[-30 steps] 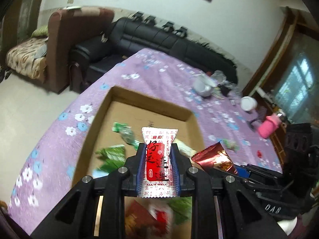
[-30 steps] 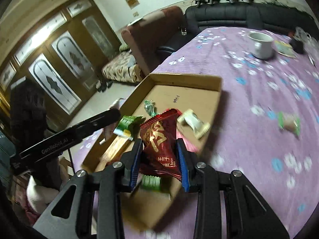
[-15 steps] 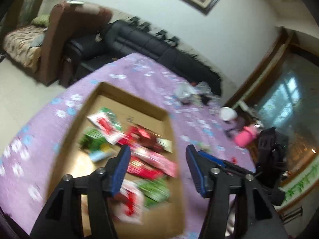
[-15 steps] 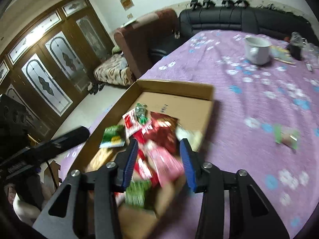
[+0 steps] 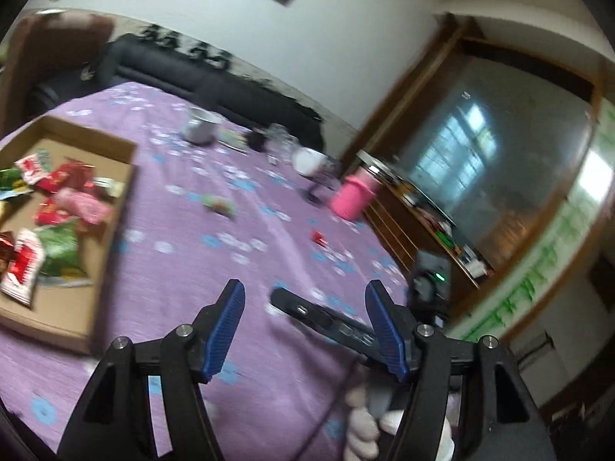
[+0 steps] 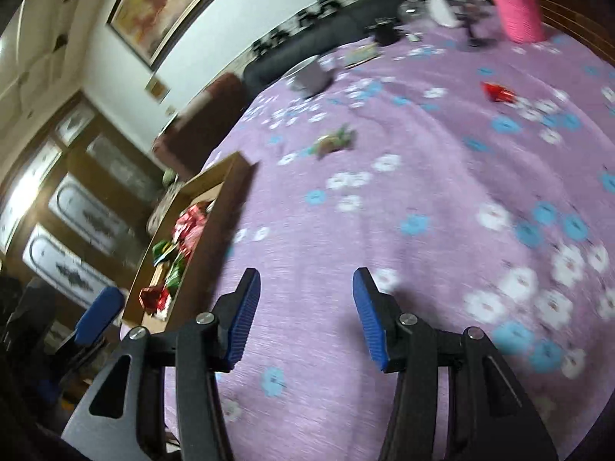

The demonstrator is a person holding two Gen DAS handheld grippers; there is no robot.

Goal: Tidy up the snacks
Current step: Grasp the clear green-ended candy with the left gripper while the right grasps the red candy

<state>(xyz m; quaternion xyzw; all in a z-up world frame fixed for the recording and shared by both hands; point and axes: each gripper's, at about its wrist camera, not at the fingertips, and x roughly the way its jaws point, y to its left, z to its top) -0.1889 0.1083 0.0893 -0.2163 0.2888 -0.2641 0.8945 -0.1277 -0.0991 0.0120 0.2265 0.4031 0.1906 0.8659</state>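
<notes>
A cardboard tray [image 5: 115, 238] at the left holds several red, pink and green snack packets [image 5: 57, 207]; it also shows in the right wrist view [image 6: 215, 207]. A greenish snack [image 5: 219, 204] and a small red snack [image 5: 319, 237] lie loose on the purple flowered tablecloth; both show in the right wrist view, greenish [image 6: 334, 140] and red [image 6: 497, 92]. My left gripper [image 5: 303, 307] is open and empty above the cloth, right of the tray. My right gripper [image 6: 305, 292] is open and empty over bare cloth.
A pink bottle [image 5: 351, 198], a white cup [image 5: 307, 161], a metal mug [image 5: 200, 126] and small clutter stand at the table's far side. A black sofa [image 5: 173, 73] and a brown armchair lie beyond. The other gripper's body [image 5: 330, 319] lies between my left fingers.
Both grippers let go of their packets into the tray, opened, and swung right, away from the tray toward the loose snacks on the cloth.
</notes>
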